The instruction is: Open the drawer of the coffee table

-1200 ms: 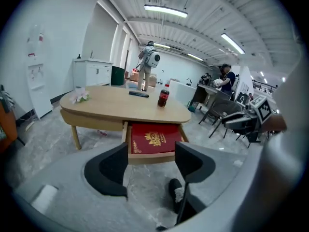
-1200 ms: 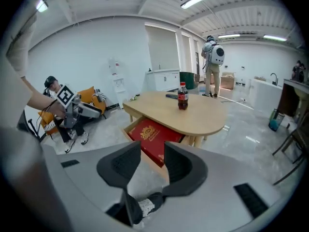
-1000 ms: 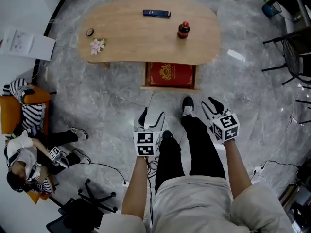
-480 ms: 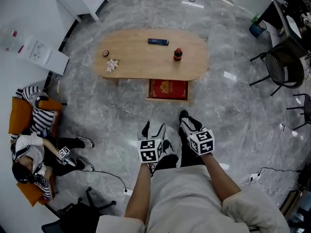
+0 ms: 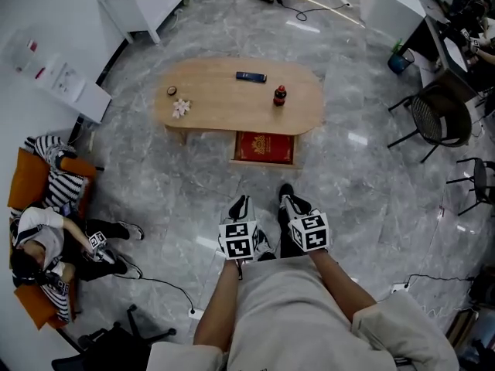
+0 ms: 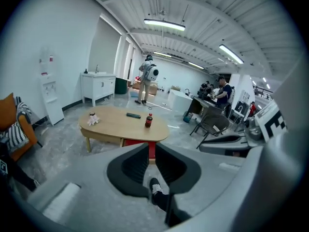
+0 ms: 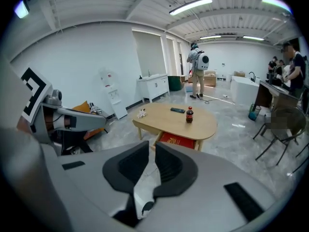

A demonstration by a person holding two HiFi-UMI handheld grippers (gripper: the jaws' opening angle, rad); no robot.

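Pulled-out wooden drawer with red contents, under oval wooden table, lies straight ahead, well apart. My left fingers and right fingers have just been closing, now nearly together, empty, about equally far.

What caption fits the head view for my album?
Oval wooden coffee table, drawer pulled open with a red box inside, bottle and remote on top.
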